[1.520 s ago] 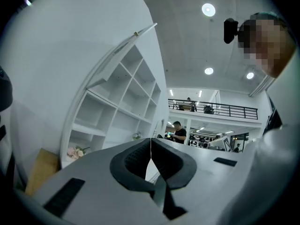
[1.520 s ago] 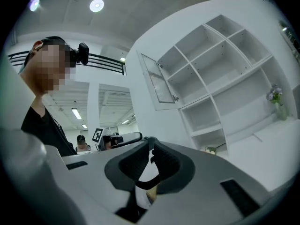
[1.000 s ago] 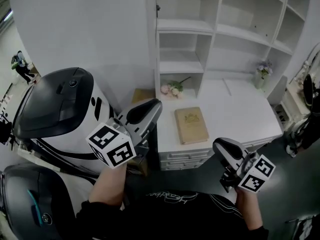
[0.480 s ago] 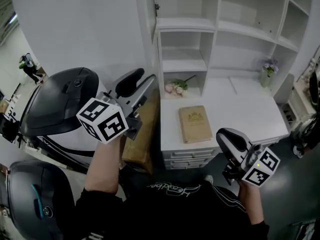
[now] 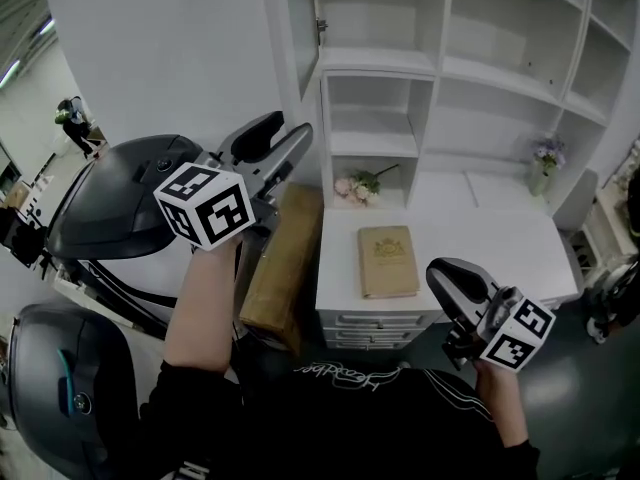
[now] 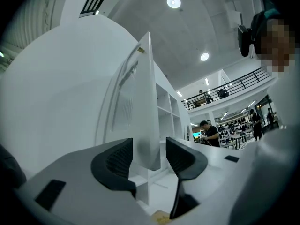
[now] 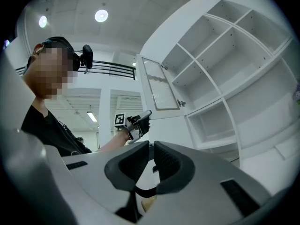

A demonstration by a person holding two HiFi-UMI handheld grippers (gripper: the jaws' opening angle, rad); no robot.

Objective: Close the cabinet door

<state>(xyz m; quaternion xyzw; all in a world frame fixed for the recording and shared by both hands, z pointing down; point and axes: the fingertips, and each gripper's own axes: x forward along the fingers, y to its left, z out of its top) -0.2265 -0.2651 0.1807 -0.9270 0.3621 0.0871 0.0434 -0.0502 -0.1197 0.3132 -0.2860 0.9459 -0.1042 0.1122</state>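
The white cabinet door (image 5: 298,38) stands swung out from the shelf unit (image 5: 420,63), seen almost edge-on. My left gripper (image 5: 285,140) is raised just left of and below the door's lower edge. In the left gripper view the door (image 6: 146,102) stands edge-on in line with the gap of the left gripper (image 6: 149,149). Its jaws are opening and the pads do not touch the door. My right gripper (image 5: 455,283) hangs low in front of the desk, shut on nothing. The right gripper view shows its jaws (image 7: 152,146) together, the door (image 7: 157,90) and the left gripper (image 7: 137,122) beyond.
A tan book (image 5: 388,260) lies on the white desk (image 5: 480,238), with pink flowers (image 5: 357,185) in the lowest cubby and a small vase (image 5: 545,160) at the right. A cardboard box (image 5: 280,268) leans beside the desk. Large grey-white machines (image 5: 110,208) stand at the left.
My left gripper has risen and moved toward the door's lower edge, and its jaws have gone from shut to open. The right gripper has barely shifted.
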